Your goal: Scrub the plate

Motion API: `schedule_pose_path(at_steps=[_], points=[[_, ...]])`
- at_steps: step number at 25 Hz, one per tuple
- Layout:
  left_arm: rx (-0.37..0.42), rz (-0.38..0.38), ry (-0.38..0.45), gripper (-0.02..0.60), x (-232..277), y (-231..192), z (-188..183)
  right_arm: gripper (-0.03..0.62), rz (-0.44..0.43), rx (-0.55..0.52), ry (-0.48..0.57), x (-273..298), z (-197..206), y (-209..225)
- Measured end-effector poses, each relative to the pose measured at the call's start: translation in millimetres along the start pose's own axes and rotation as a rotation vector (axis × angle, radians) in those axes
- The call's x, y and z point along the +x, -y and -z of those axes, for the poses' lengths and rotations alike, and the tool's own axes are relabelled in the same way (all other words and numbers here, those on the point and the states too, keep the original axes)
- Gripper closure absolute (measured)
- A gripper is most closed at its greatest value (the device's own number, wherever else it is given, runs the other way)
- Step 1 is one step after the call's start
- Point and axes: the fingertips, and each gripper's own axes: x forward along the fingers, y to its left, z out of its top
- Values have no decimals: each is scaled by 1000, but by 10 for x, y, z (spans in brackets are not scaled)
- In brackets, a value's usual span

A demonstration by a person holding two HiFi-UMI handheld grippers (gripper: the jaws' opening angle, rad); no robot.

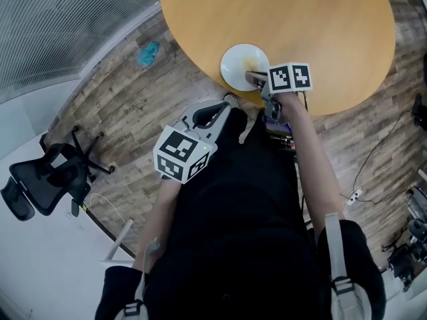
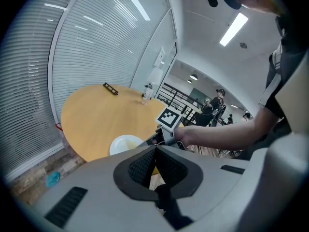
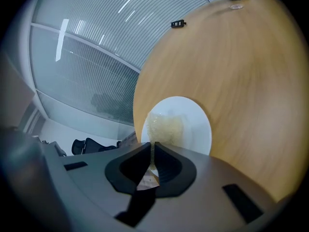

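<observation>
A white plate (image 1: pixel 239 65) lies near the front edge of the round wooden table (image 1: pixel 300 19). My right gripper (image 1: pixel 253 79) reaches over the plate's near side. In the right gripper view the plate (image 3: pixel 195 124) carries a pale yellow scrubbing sponge (image 3: pixel 166 127), and my right gripper (image 3: pixel 152 146) is shut on the sponge's near edge. My left gripper (image 1: pixel 223 107) hangs off the table, close to the person's body and short of the plate. From the left gripper view the left gripper (image 2: pixel 155 151) is shut with nothing in it, and the plate (image 2: pixel 124 143) lies beyond it.
A small black object (image 3: pixel 178 23) and a clear glass (image 3: pixel 235 4) stand at the table's far side. On the wood floor lie a teal scrap (image 1: pixel 148 52) and a cable with a power strip (image 1: pixel 352 195). A black office chair (image 1: pixel 47 179) stands at left.
</observation>
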Motion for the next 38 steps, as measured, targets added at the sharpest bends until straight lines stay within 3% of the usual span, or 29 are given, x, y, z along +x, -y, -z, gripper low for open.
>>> schedule_pose_path(at_steps=[7, 17, 25, 32, 38], points=[[8, 21, 0, 569, 64, -6, -42, 563, 35, 20, 55, -118, -82, 124], [20, 23, 15, 569, 76, 80, -79, 563, 153, -57, 108, -442, -222, 369], [-17, 78, 41, 569, 150, 115, -97, 563, 53, -74, 193, -760, -174, -80], [-41, 184, 16, 569, 466, 453, -9, 563, 96, -103, 267, -1460, 133, -77], [2, 136, 28, 569, 565, 741, -111, 563, 79, -159, 344, -2030, 367, 16]])
